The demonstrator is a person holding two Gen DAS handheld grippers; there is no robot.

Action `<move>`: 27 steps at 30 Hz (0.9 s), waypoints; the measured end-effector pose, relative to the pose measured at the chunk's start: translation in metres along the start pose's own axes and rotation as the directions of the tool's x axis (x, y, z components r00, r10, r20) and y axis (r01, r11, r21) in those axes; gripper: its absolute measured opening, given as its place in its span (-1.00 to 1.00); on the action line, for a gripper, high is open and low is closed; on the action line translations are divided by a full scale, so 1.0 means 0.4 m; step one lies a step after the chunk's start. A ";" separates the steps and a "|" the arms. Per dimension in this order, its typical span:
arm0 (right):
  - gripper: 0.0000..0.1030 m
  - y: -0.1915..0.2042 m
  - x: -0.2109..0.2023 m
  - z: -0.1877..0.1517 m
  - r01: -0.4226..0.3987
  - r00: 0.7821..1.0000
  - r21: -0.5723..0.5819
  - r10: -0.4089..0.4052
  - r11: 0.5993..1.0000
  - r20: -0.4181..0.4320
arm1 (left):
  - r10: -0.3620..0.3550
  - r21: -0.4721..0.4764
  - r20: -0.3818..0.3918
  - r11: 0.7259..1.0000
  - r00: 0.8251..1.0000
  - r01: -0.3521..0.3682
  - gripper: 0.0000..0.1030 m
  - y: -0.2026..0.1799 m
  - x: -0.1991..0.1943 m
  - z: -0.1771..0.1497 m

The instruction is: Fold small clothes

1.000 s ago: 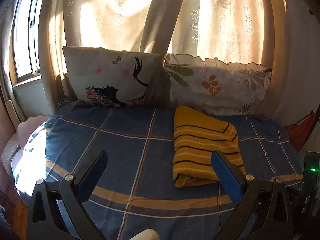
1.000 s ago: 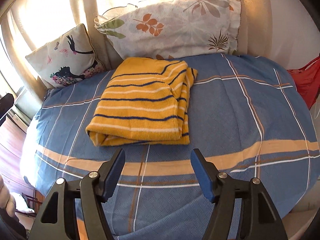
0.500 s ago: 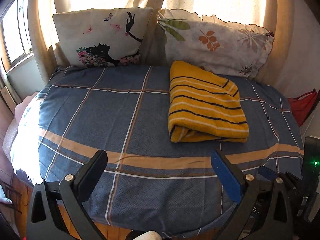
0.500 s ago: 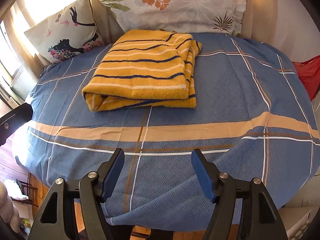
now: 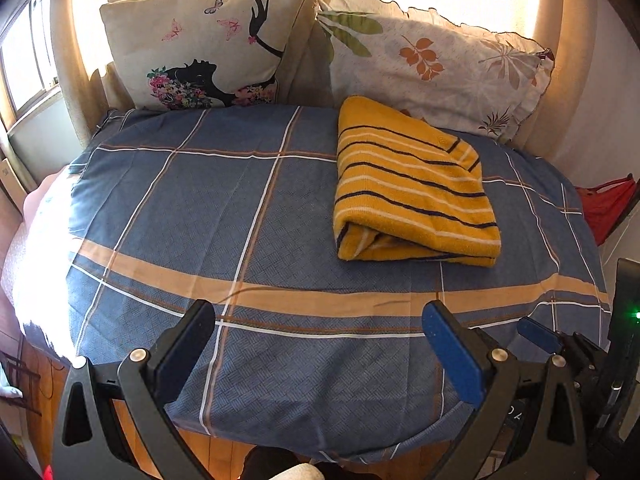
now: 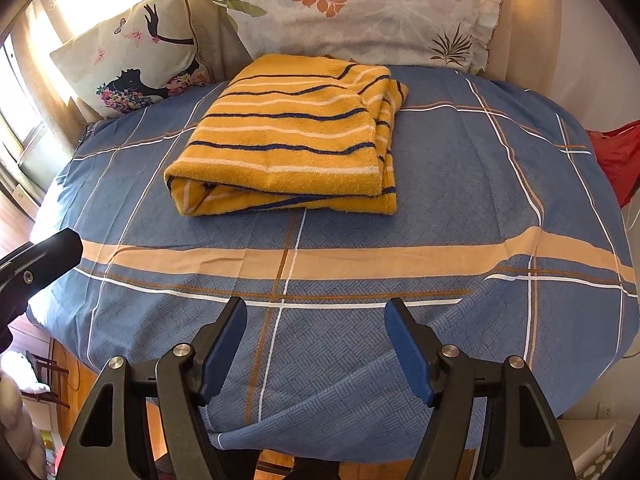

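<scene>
A yellow garment with dark and white stripes [image 5: 412,188] [image 6: 296,136] lies folded into a thick rectangle on the blue checked cloth [image 5: 248,216] [image 6: 460,184], toward its far side near the pillows. My left gripper [image 5: 320,320] hangs open over the cloth's near edge, well short of the garment and to its left, nothing between its fingers. My right gripper [image 6: 316,316] is open too, above the near edge, in front of the garment and apart from it. One finger of the left gripper [image 6: 44,256] shows at the left of the right wrist view.
Two pillows lean against the curtain behind the garment: one with a black silhouette print [image 5: 204,48], one with leaf prints [image 5: 432,68]. A red bag [image 5: 608,204] sits off the right side. Wooden floor [image 5: 216,452] shows below the cloth's near edge.
Both grippers have tipped downward and sunk, so the garment and pillows sit higher in both views and the cloth's near edge and floor have come into sight. The garment has not moved.
</scene>
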State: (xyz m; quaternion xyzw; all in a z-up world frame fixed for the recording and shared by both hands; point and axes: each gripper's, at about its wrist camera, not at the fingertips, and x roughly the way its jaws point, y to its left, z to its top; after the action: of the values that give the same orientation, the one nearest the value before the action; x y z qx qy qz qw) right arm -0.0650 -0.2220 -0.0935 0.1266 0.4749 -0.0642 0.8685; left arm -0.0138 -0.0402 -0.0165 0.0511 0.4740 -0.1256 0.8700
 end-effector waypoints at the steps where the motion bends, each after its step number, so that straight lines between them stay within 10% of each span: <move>1: 0.46 -0.001 0.001 0.000 0.003 1.000 0.003 -0.003 1.000 -0.001 | -0.002 0.001 -0.005 1.000 1.000 0.002 1.00 0.000 0.003 0.000; 27: 0.49 -0.007 0.030 0.019 0.020 1.000 0.009 -0.020 1.000 -0.016 | -0.019 0.003 -0.085 1.000 0.996 0.020 1.00 -0.014 0.061 0.001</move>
State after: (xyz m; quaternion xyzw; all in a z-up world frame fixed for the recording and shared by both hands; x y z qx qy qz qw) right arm -0.0531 -0.2268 -0.1002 0.1263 0.4827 -0.0741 0.8635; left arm -0.0022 -0.0500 -0.0366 0.0535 0.5106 -0.1328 0.8478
